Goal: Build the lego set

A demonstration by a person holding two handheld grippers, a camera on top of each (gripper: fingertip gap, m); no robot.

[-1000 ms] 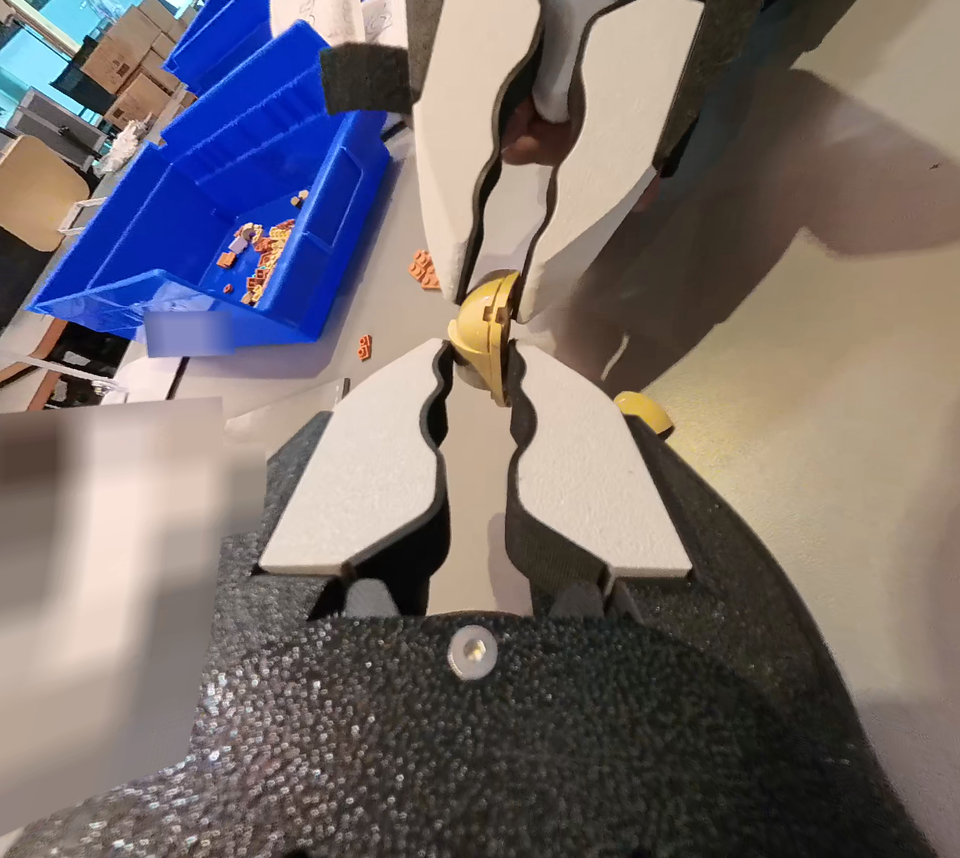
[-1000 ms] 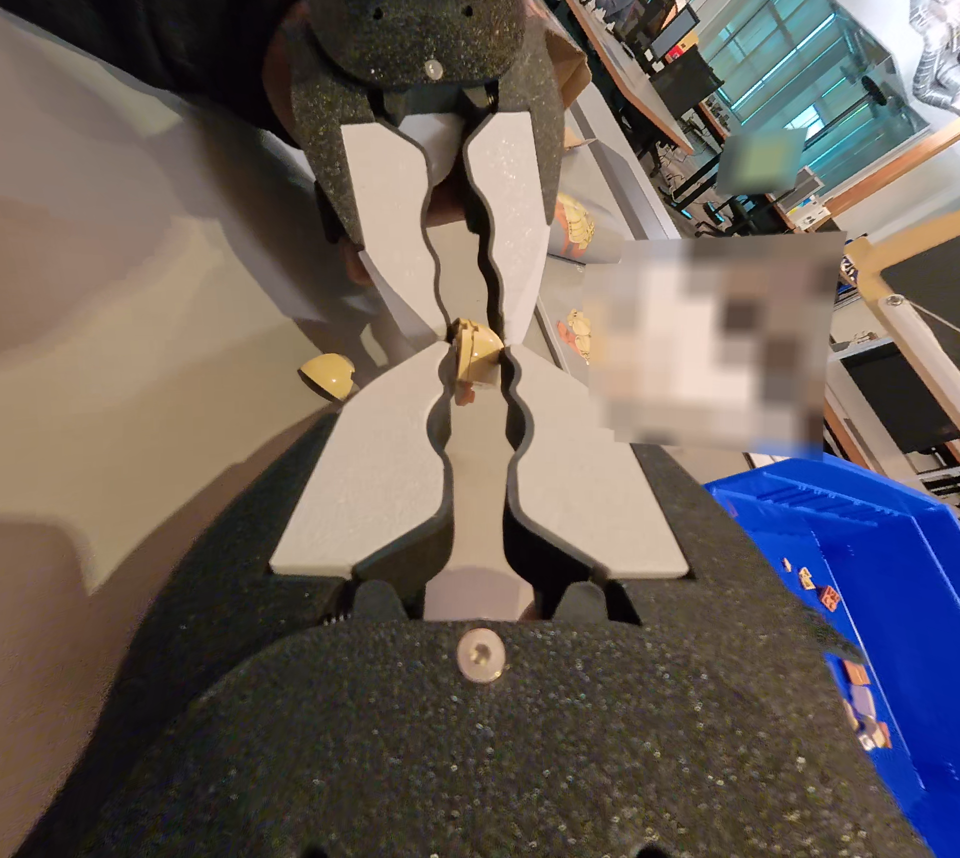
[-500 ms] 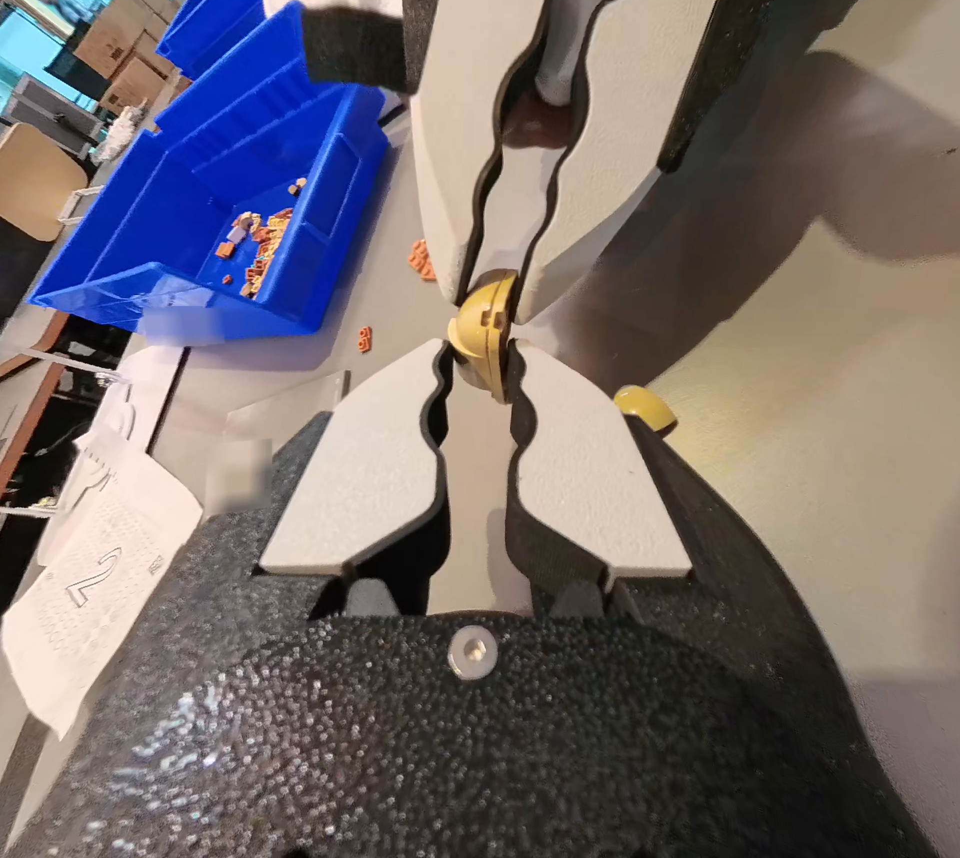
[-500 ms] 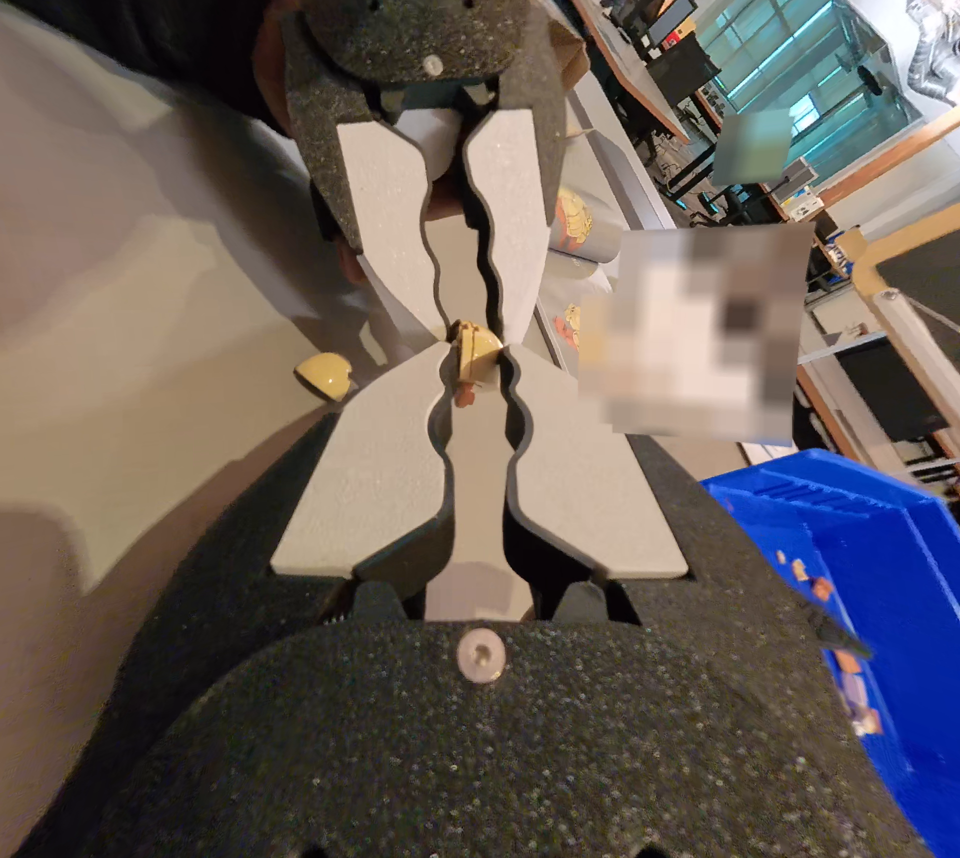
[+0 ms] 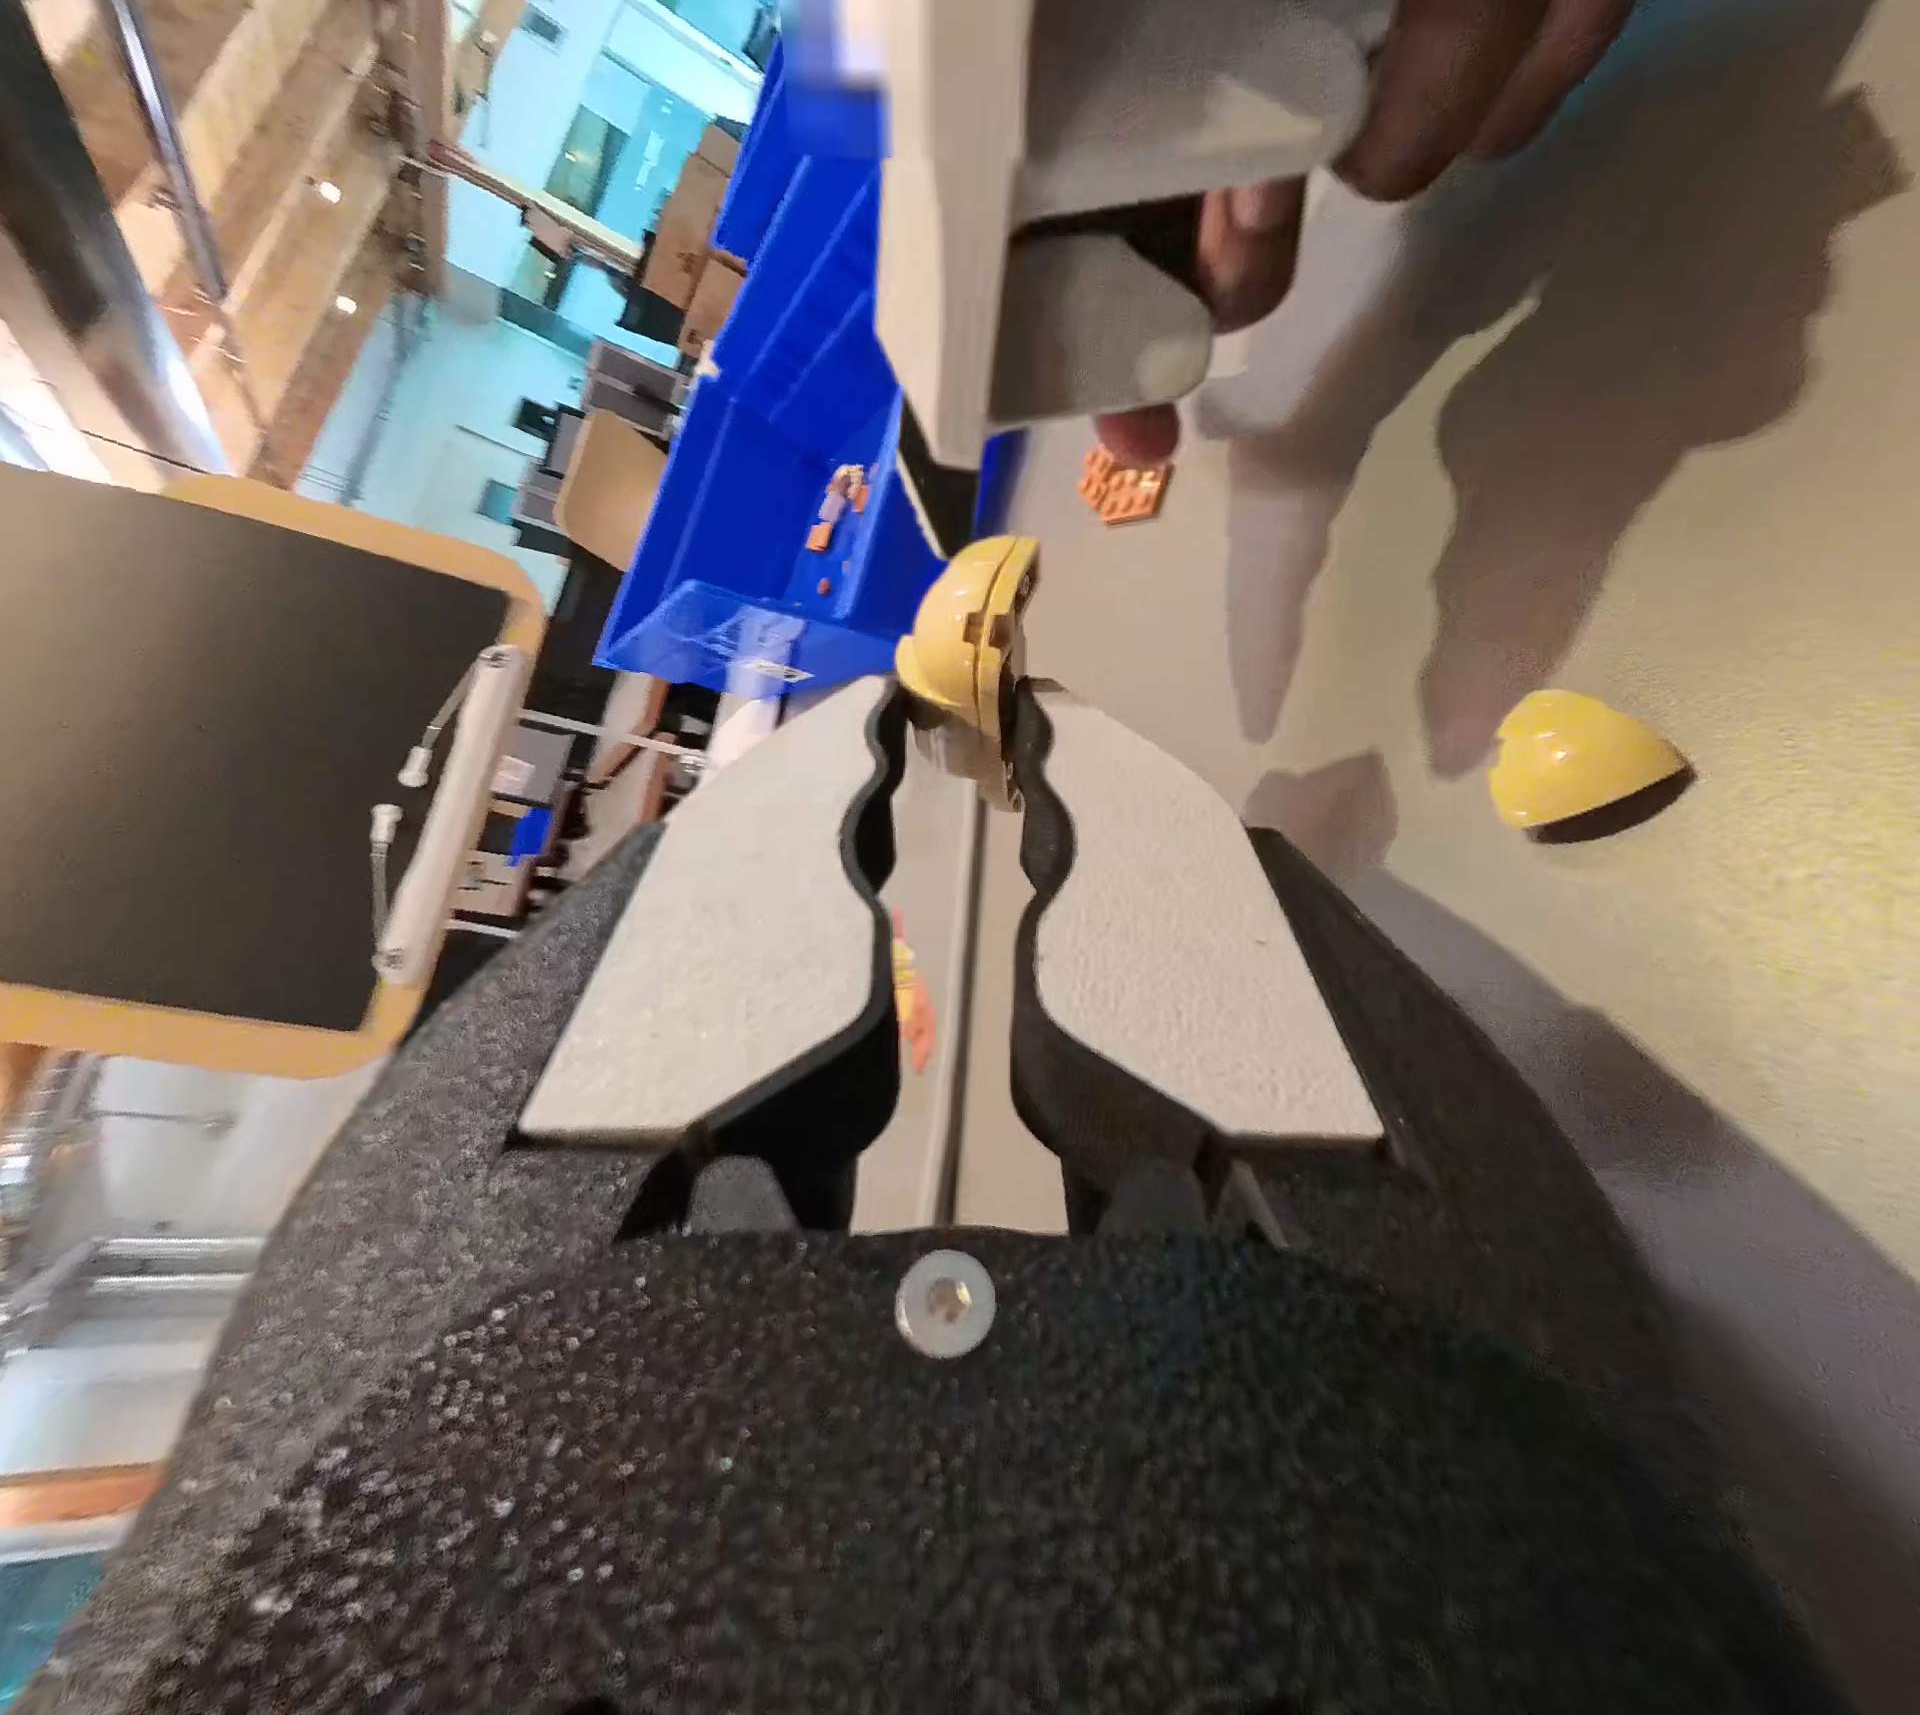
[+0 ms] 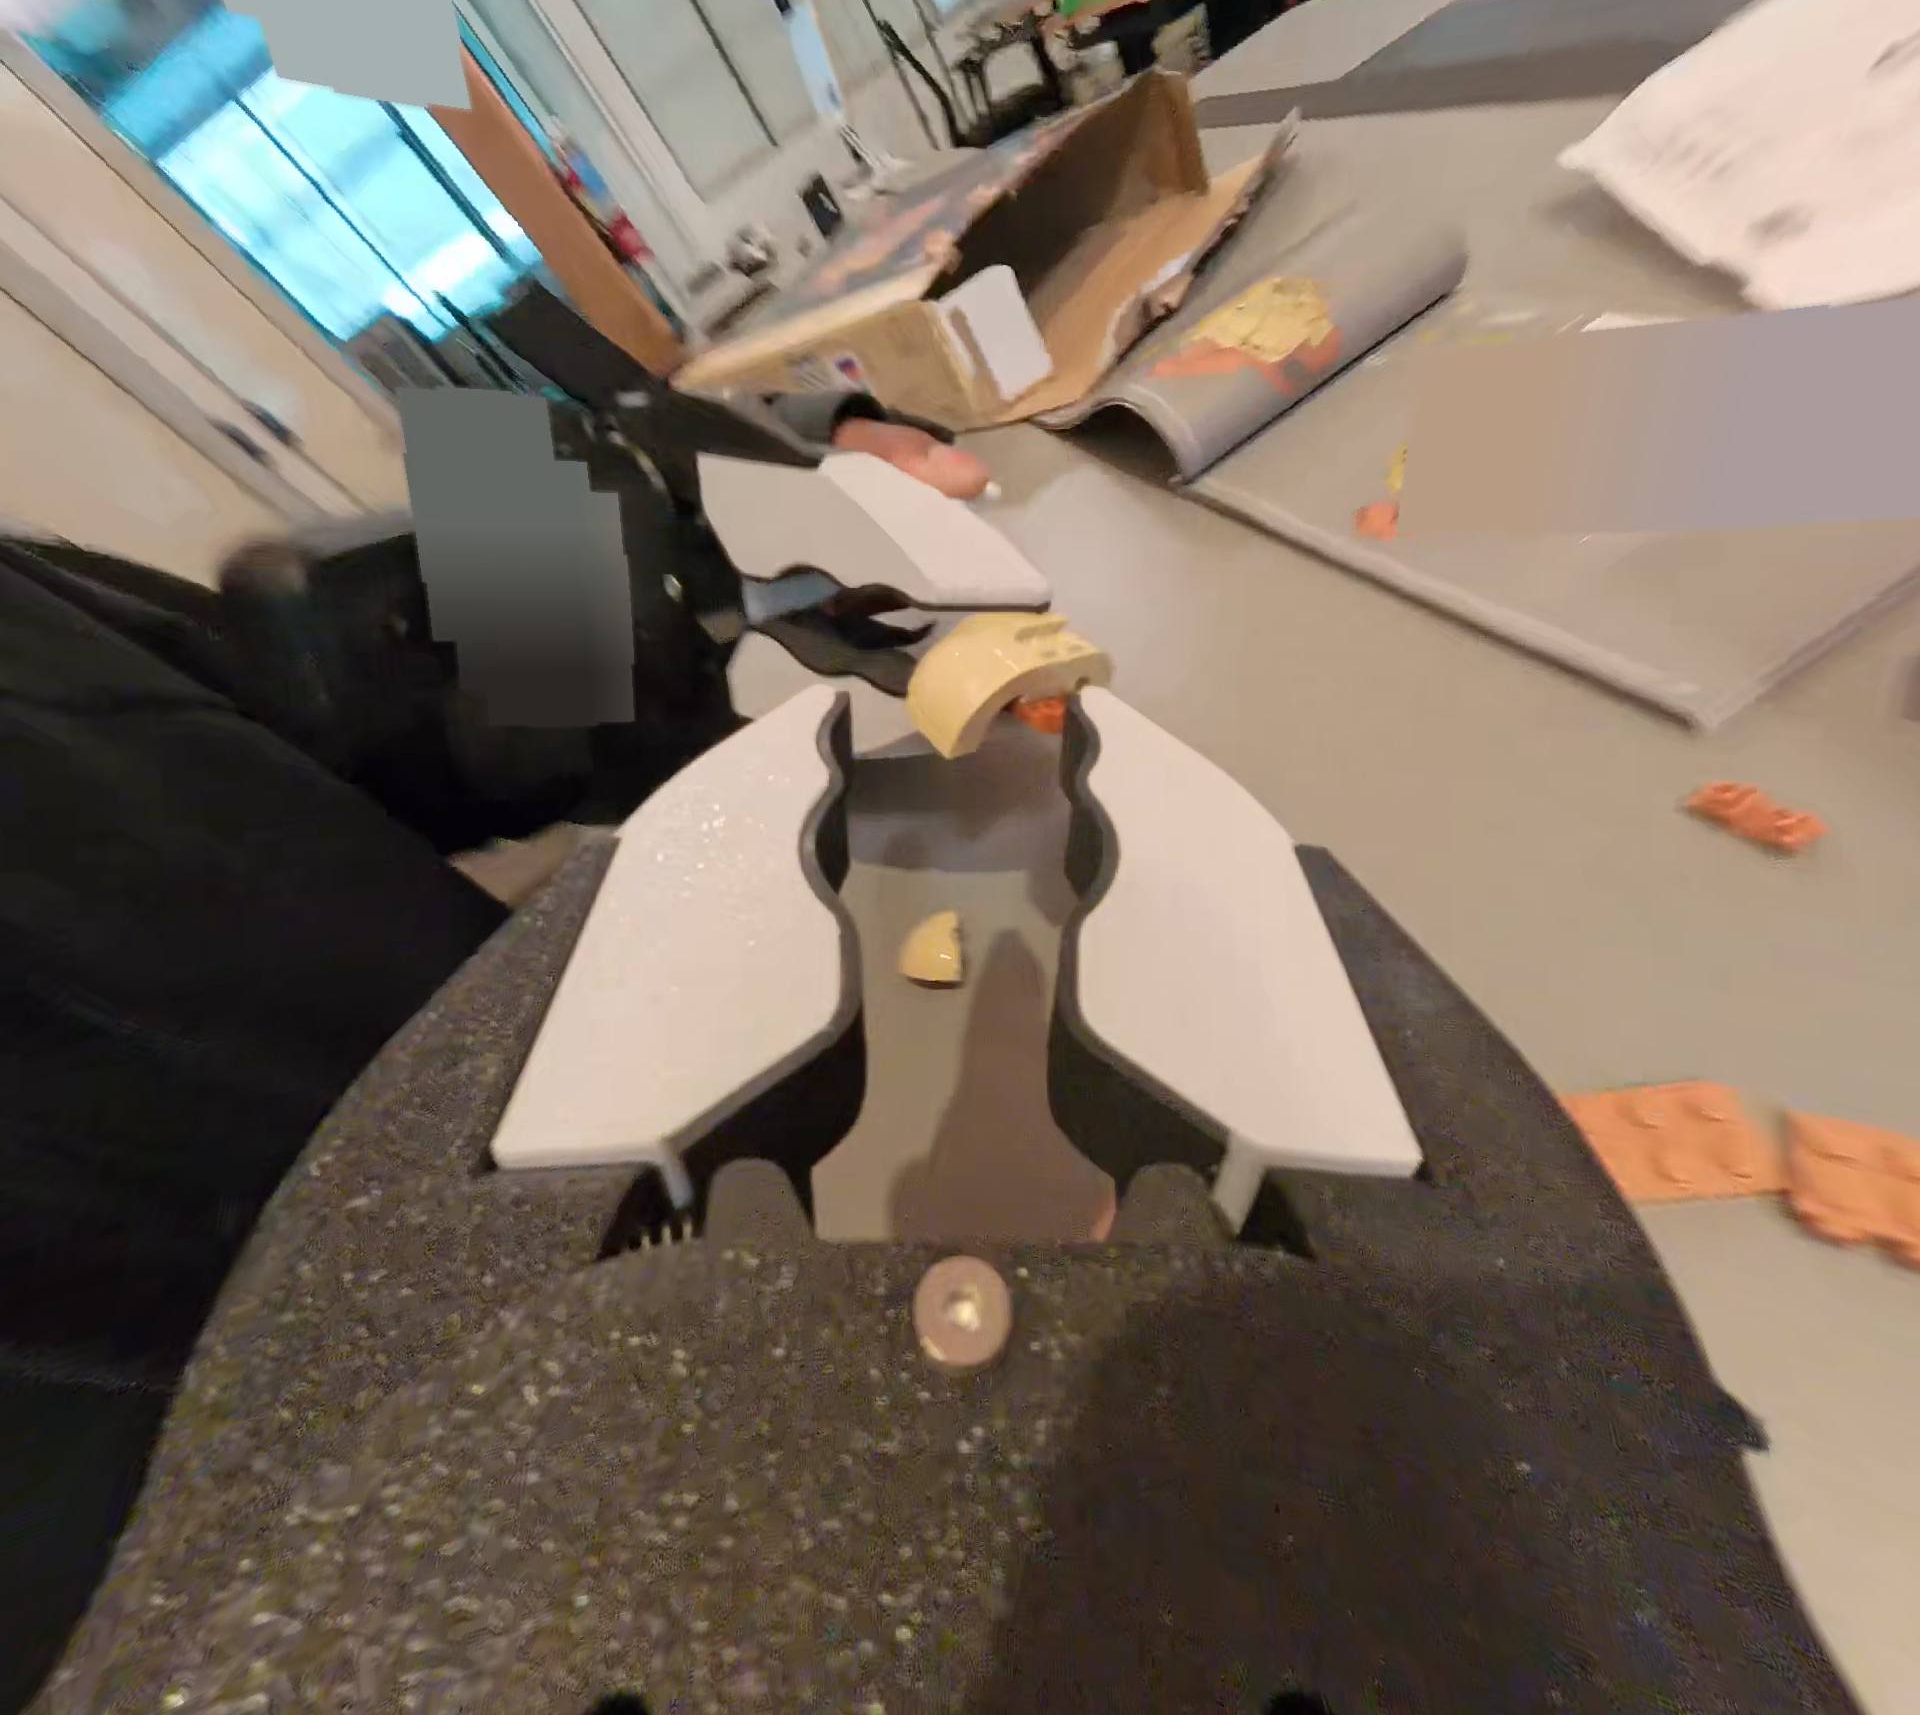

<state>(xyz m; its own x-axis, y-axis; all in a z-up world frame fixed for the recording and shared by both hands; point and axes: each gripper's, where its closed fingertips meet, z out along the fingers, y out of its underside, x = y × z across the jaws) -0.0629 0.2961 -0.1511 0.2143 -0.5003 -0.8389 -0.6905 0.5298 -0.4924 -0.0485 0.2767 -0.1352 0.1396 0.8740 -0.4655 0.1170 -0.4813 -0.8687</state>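
Observation:
My left gripper (image 5: 961, 709) is shut on a yellow domed lego assembly (image 5: 966, 616) and holds it above the table. In the right wrist view the same assembly (image 6: 997, 673) sits at the tips of the left gripper's fingers (image 6: 894, 533), just ahead of my right gripper (image 6: 956, 715), which is open and empty. A loose yellow dome piece (image 5: 1584, 766) lies on the table to the right. It also shows between my right fingers in the right wrist view (image 6: 933, 948). A hand holds the right gripper's fingers (image 5: 940, 263) above the assembly.
A blue bin (image 5: 769, 460) with small orange pieces stands at the far left. Orange plates (image 6: 1673, 1156) (image 6: 1756, 818) (image 5: 1127, 486) lie on the grey table (image 6: 1455, 886). An open instruction booklet (image 6: 1299, 408), a torn cardboard box (image 6: 1091, 263) and white paper (image 6: 1766, 159) lie beyond.
My right gripper has opened, let go of the yellow assembly and pulled away from it. My left gripper still holds the assembly and has swung round with it.

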